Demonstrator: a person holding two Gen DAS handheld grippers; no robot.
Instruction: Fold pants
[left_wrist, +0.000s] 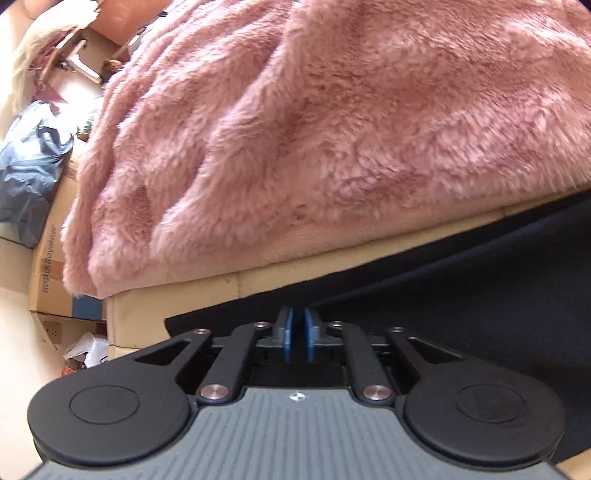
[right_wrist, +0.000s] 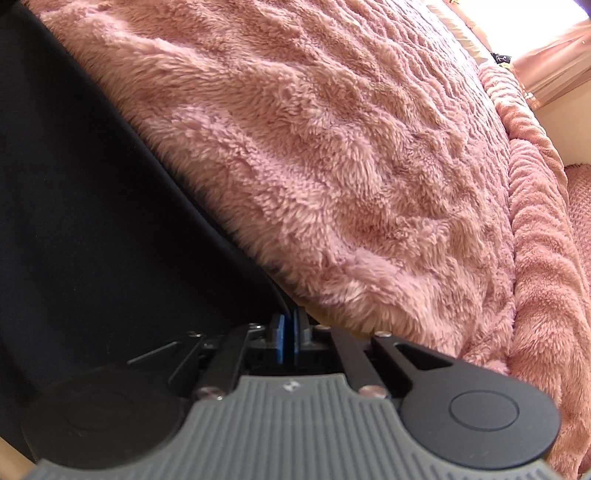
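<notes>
Dark navy pants (left_wrist: 461, 295) lie flat on the beige bed edge, filling the lower right of the left wrist view. My left gripper (left_wrist: 298, 325) hovers right over their near edge. Its blue pads (left_wrist: 287, 332) stand a narrow gap apart and I cannot make out cloth pinched between them. In the right wrist view the pants (right_wrist: 92, 184) fill the left side, and their edge runs straight down into my right gripper (right_wrist: 289, 332). That gripper's blue pads are pressed together on that edge.
A fluffy pink blanket (left_wrist: 332, 129) covers the bed beyond the pants and bunches in a ridge at the right (right_wrist: 535, 258). Left of the bare beige bed edge (left_wrist: 184, 295) are cardboard boxes (left_wrist: 48, 266), a blue bag (left_wrist: 29, 166) and a plastic bag (left_wrist: 86, 350).
</notes>
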